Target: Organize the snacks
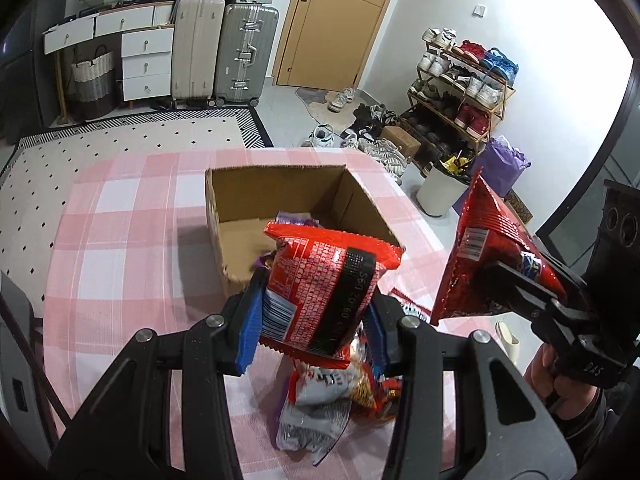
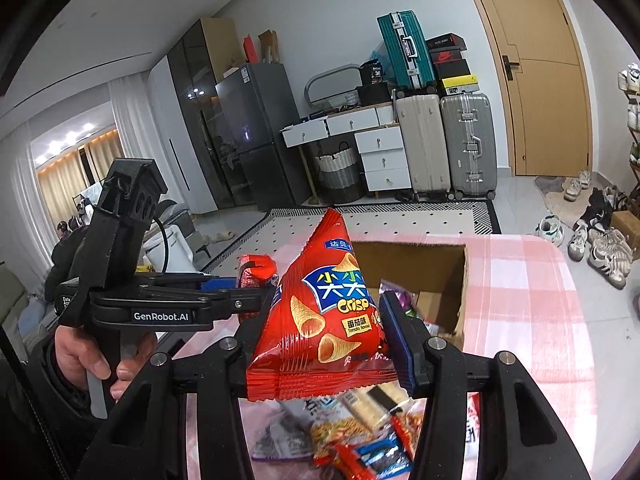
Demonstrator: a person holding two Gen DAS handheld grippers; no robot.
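Note:
My left gripper is shut on a red snack bag with a black stripe, held above the table in front of the open cardboard box. A purple packet lies inside the box. My right gripper is shut on a red triangular Crisp bag, held above the table near the box. That bag also shows in the left wrist view, to the right of the box. Several loose snack packets lie on the table under the grippers, also in the right wrist view.
The table has a pink checked cloth. On the floor beyond stand a white bin, a shoe rack and scattered shoes. Suitcases and white drawers line the far wall beside a door.

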